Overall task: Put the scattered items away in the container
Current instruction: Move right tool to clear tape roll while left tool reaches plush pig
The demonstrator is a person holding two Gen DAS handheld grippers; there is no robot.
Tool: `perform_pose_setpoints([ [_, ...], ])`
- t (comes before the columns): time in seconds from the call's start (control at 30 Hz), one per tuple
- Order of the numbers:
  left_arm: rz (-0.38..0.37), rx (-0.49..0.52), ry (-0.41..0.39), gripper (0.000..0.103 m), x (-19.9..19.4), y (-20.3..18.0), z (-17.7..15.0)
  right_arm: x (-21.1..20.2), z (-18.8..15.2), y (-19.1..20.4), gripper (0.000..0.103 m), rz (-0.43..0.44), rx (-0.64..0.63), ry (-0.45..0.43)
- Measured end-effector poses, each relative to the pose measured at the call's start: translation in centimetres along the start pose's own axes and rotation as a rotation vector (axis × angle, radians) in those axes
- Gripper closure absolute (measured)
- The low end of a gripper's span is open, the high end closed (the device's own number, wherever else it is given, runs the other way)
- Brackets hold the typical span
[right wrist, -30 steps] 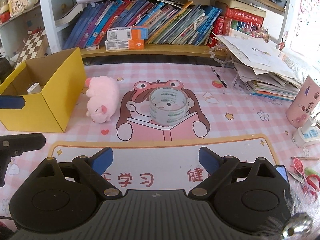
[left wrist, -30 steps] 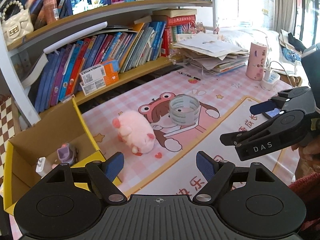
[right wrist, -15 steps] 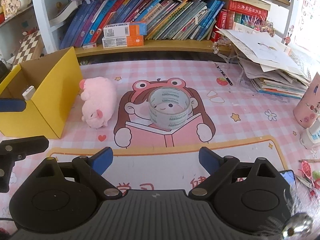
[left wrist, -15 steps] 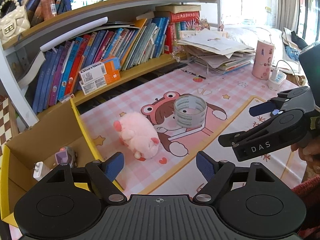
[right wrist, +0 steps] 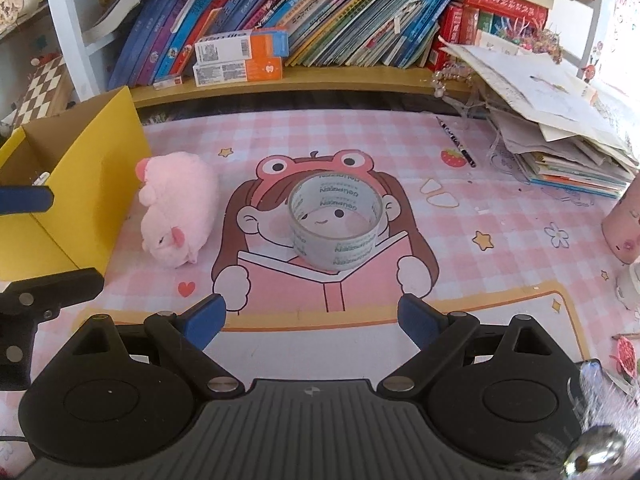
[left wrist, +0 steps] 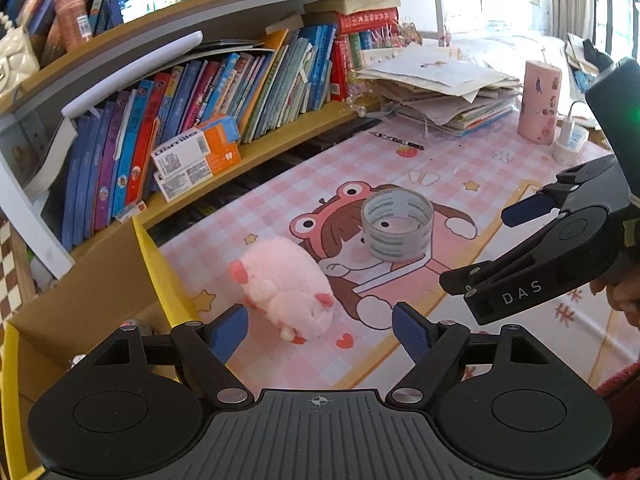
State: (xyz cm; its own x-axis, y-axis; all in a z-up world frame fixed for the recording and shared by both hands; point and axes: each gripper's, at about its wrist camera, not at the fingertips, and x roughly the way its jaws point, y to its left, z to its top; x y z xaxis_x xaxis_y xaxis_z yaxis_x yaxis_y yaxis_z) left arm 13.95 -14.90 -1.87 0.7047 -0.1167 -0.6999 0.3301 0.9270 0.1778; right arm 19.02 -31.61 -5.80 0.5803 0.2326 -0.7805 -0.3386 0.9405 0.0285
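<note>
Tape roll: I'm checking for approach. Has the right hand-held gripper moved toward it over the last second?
Yes. The right hand-held gripper has advanced toward the tape roll, which looms larger.

Left wrist view: looks low over the mat from beside the yellow box, facing toward 1 o'clock, near the plush pig.
Right wrist view: faces the bookshelf at 12 o'clock, close to the tape roll.
Shared: pig, tape, box, shelf.
</note>
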Motion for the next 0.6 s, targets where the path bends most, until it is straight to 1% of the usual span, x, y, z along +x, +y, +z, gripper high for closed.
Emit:
perform_pose_setpoints([
  [0.33, 0.036, 0.033, -0.011, 0.022, 2.0, -0.2, 0.8, 1.9, 1.0, -0.4, 0.01, 0.005, 0.009, 0.007],
  [0.6, 0.035, 0.046, 0.015, 0.022, 3.9, -0.3, 1.1, 3.3, 1.3, -0.9, 0.01, 0.004, 0.014, 0.029],
])
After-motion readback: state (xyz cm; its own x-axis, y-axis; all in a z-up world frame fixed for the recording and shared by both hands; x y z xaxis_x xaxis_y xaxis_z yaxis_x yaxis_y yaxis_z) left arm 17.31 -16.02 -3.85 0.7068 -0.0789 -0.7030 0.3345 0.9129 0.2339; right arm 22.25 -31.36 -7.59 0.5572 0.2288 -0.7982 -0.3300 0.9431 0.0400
